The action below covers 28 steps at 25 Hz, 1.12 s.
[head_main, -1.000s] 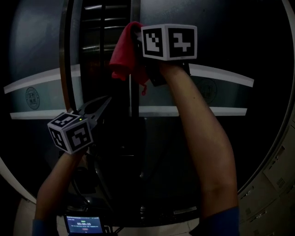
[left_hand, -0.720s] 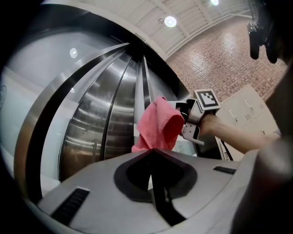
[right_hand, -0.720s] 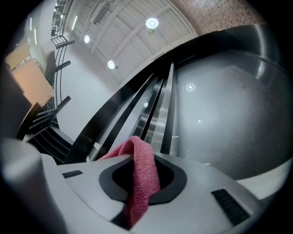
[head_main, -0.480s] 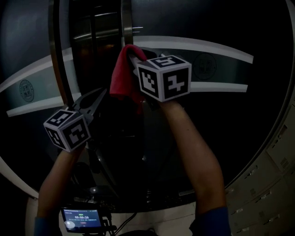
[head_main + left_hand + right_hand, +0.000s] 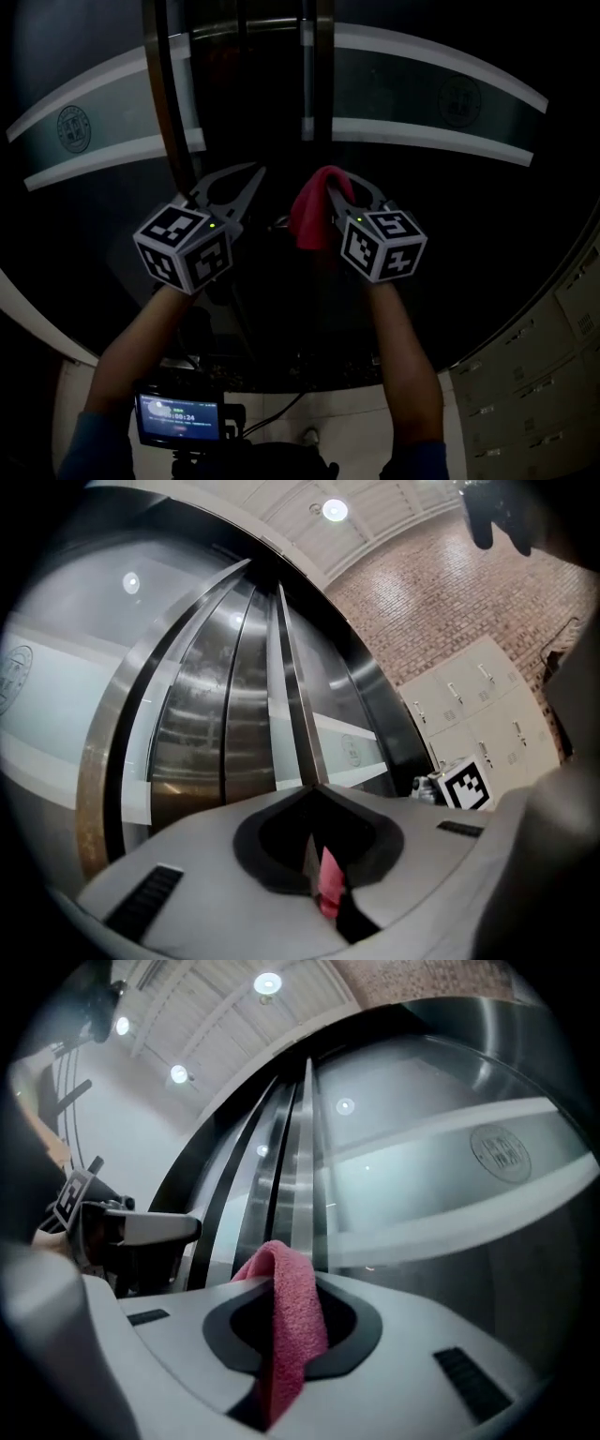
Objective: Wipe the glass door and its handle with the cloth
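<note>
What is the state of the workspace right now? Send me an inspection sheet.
Surface: glass door, dark with a pale frosted band; no marks made out.
Job's things: red cloth is below the metal handle and apart from it; cannot tell if it touches the glass.
Clutter: lit screen low in the head view, near the person.
Grippers: right gripper shut on the cloth; left gripper shut, with an unidentified pink sliver at the jaw base.
Cables: one thin cable beside the screen.
Surroundings: lockers to the right, brick wall, ceiling lights.
</note>
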Tool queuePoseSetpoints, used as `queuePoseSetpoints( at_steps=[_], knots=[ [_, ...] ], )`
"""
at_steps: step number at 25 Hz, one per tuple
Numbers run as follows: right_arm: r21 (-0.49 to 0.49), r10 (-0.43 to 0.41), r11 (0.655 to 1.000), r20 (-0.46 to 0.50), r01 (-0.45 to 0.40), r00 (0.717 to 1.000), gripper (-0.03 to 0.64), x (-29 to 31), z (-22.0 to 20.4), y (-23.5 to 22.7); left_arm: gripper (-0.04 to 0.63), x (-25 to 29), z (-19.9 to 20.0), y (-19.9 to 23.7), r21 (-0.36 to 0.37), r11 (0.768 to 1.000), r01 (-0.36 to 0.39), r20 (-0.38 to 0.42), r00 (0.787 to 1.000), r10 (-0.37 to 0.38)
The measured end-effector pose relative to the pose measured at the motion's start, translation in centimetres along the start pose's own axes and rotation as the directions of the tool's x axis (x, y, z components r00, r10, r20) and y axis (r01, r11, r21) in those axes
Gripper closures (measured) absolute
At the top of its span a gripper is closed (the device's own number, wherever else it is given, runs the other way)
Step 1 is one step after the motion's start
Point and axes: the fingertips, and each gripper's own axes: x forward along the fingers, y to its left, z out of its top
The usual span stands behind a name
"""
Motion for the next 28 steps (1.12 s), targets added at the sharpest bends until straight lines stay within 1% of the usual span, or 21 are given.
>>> queuePoseSetpoints(
  at_steps=[3,5,7,11,13,16,19,22,24,26,28],
  knots=[
    [0.039,-0.021,0.999,-0.055,0.023,0.998,0.583,-0.4,-3.7,0.0,0.586,-0.5,-0.9,0.1,-0.012,1.000,0.002,-0.010,1.000,-0.002],
    [0.044,-0.019,0.999,-0.077,0.022,0.997,0.583,-0.3,-5.0,0.2,0.586,-0.9,-1.4,0.4,-0.028,1.000,-0.001,-0.011,1.000,0.001],
    [0.029,-0.017,0.999,-0.085,0.019,0.996,0.583,-0.2,-5.2,0.3,0.586,-1.1,-1.6,0.7,-0.032,0.999,-0.007,-0.008,1.000,0.007],
    [-0.053,-0.004,0.999,-0.088,0.000,0.996,0.583,0.0,-3.7,1.1,0.586,-1.5,-1.5,1.4,-0.032,0.999,-0.016,0.006,1.000,0.016],
    [-0.077,0.027,0.997,-0.070,-0.032,0.997,0.583,0.3,-1.2,2.4,0.586,-1.9,-0.8,1.7,-0.036,0.999,-0.015,0.014,1.000,0.016],
    [-0.064,0.105,0.992,-0.009,-0.106,0.994,0.583,1.9,5.1,4.9,0.586,-2.1,1.5,2.6,-0.041,0.999,-0.012,0.035,0.999,0.013],
    [-0.072,0.201,0.977,0.023,-0.198,0.979,0.583,4.4,11.5,8.4,0.586,-2.7,4.1,4.1,-0.039,0.999,-0.014,0.040,0.999,0.015],
    [-0.128,0.280,0.952,0.010,-0.276,0.960,0.583,7.7,16.8,12.3,0.587,-3.7,6.8,5.7,-0.076,0.997,0.002,0.032,0.999,0.001],
    [-0.162,0.308,0.940,0.017,-0.301,0.951,0.583,10.1,20.1,14.7,0.586,-4.7,8.9,7.3,-0.068,0.998,-0.008,0.041,0.999,0.011],
    [-0.187,0.328,0.930,0.037,-0.316,0.944,0.583,12.4,23.4,17.1,0.586,-6.0,11.3,9.4,-0.043,0.998,-0.042,0.064,0.997,0.045],
    [-0.217,0.337,0.923,0.054,-0.319,0.940,0.583,14.4,26.2,19.4,0.588,-7.5,13.3,11.5,-0.033,0.996,-0.081,0.081,0.993,0.084]
  ],
)
